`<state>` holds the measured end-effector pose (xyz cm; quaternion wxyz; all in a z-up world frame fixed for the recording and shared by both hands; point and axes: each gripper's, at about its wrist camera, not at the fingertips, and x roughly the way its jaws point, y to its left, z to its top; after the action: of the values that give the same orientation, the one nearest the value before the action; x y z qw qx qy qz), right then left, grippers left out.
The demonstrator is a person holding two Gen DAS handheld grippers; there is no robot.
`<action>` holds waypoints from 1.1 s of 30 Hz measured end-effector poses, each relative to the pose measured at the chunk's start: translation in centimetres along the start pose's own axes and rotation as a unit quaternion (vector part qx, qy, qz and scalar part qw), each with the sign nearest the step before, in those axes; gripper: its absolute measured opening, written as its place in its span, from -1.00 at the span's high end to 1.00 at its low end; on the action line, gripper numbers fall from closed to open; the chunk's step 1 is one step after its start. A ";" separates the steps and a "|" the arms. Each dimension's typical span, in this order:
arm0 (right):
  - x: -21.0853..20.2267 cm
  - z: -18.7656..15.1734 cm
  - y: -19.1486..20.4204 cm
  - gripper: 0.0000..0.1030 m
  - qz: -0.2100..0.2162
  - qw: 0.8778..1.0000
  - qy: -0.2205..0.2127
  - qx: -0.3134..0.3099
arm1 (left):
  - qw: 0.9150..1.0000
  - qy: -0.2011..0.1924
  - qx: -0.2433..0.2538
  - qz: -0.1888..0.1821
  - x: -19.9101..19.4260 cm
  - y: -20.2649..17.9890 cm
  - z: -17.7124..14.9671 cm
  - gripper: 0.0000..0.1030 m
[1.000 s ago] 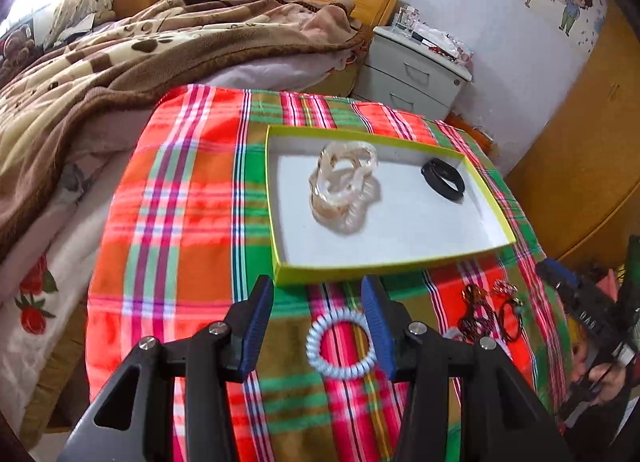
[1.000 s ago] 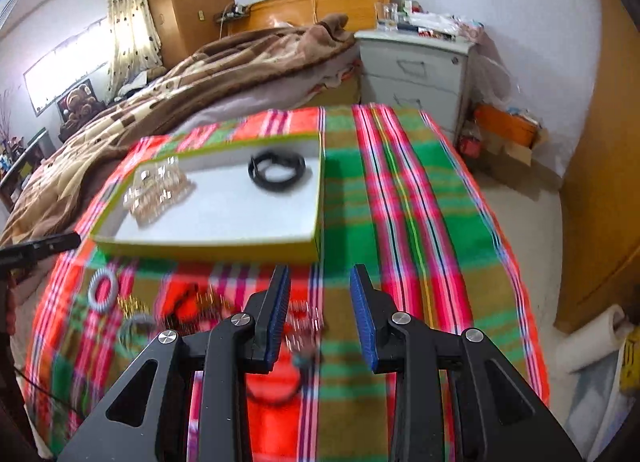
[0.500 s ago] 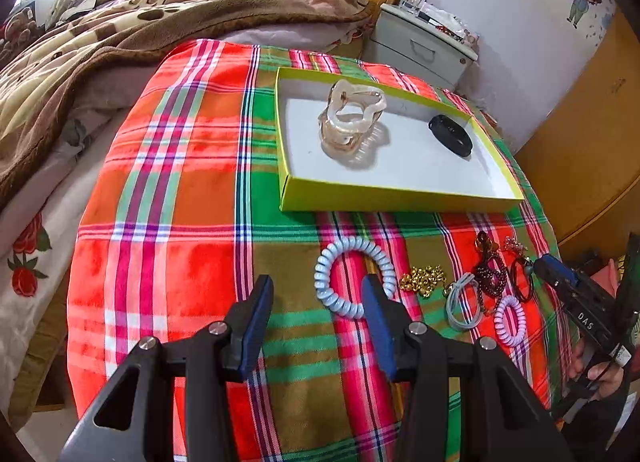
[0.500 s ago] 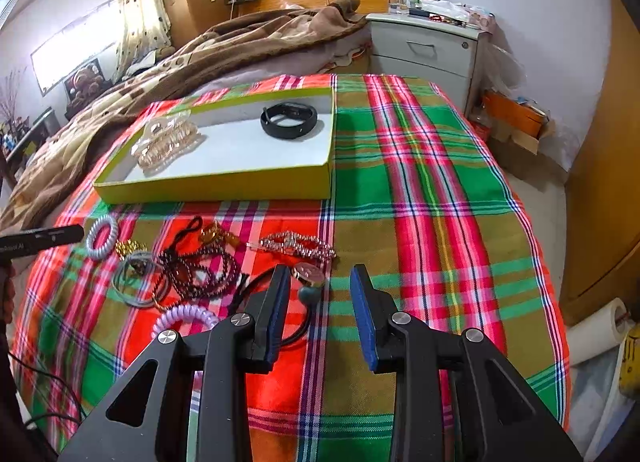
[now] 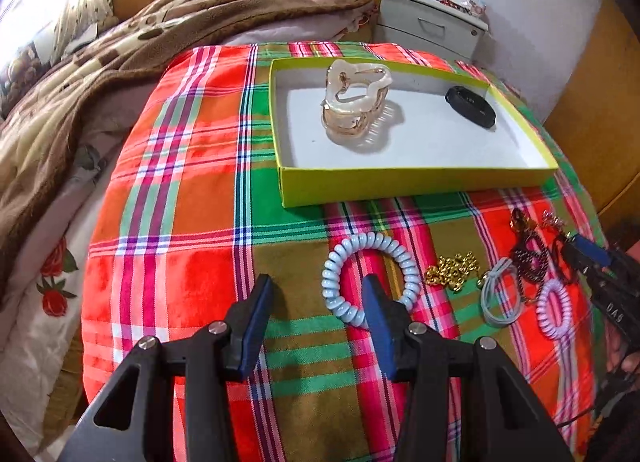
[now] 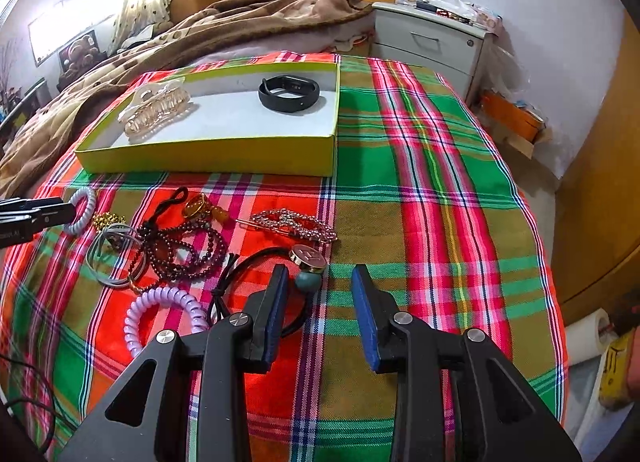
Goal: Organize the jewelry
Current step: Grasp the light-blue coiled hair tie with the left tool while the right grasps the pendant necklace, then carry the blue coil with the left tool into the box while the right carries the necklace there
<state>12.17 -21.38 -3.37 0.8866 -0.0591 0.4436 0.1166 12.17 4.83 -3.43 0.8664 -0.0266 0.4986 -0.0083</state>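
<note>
From the left wrist, the left gripper hovers low over the plaid tabletop, jaws apart and empty, its right finger overlapping the near edge of a pale blue coil tie, which looks like its next pick. Behind the tie sits the yellow-green box, its open top facing up to take the pieces; a clear claw clip and a black band already lie well apart on its white floor. To the right, loose on the cloth, lie gold beads, grey elastics and a lilac coil, beside the right gripper. From the right wrist, the right gripper holds its jaws apart with nothing between them, just short of a black cord tie with a teal bead and a gold disc. Past that lie a rhinestone clip and dark red beads, tangled in a heap with the elastics, so a clean grasp there seems harder. The lilac coil rests beside the left finger. The box stands just behind the heap, clip at its left and band at its right.
</note>
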 end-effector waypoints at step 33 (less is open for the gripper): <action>-1.8 0.4 -0.2 0.73 0.015 0.999 -0.034 0.023 | 0.999 -0.040 -0.024 -0.015 -2.0 1.8 0.5 0.81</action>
<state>11.46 -21.79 -1.68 0.9007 -0.0283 0.4162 0.1215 11.57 6.74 -1.57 0.8843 -0.0549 0.4636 -0.0079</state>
